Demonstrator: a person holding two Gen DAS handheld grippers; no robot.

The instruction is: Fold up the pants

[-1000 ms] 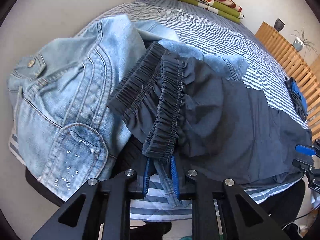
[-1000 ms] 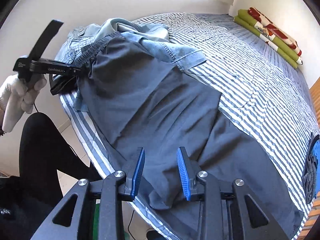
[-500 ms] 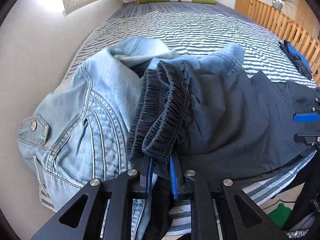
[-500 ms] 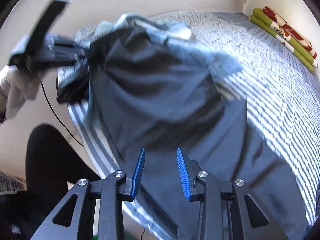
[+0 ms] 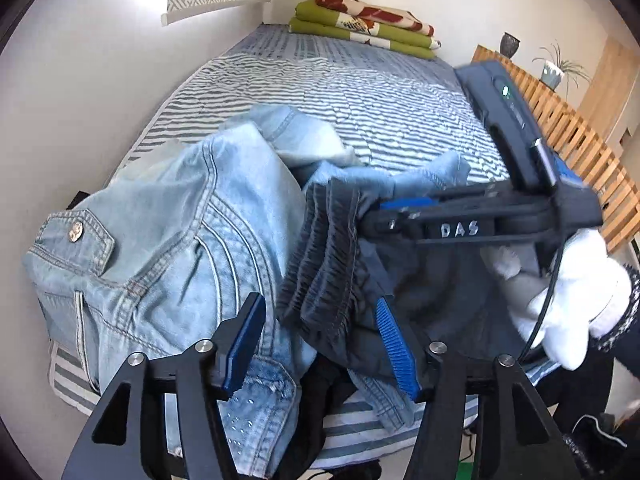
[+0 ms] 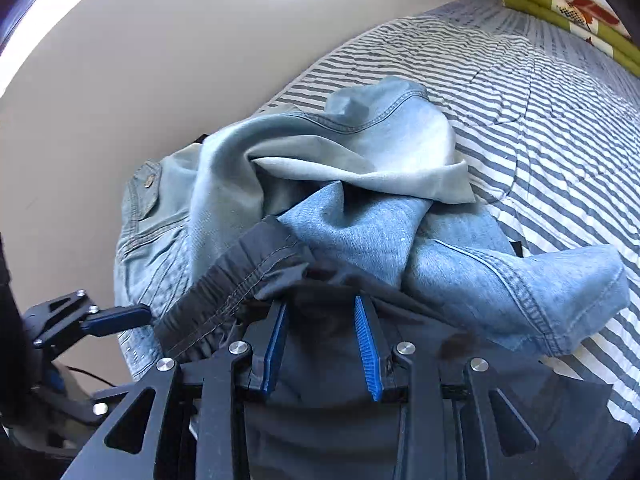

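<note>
on striped bed (image 5: 360, 92), left gripper (image 5: 320, 340) opening around dark pants (image 5: 332, 264) waistband, right gripper (image 6: 320, 340) part-open, grip unclear, jeans (image 5: 180, 240) half-buried

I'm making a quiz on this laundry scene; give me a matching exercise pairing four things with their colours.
Things:
1. pants
2. denim jacket
3. bedcover
4. folded blankets

Colours:
A. green with red and white pattern
B. dark grey
C. blue and white stripes
D. light blue

Pairs: 1-B, 2-D, 3-C, 4-A
</note>
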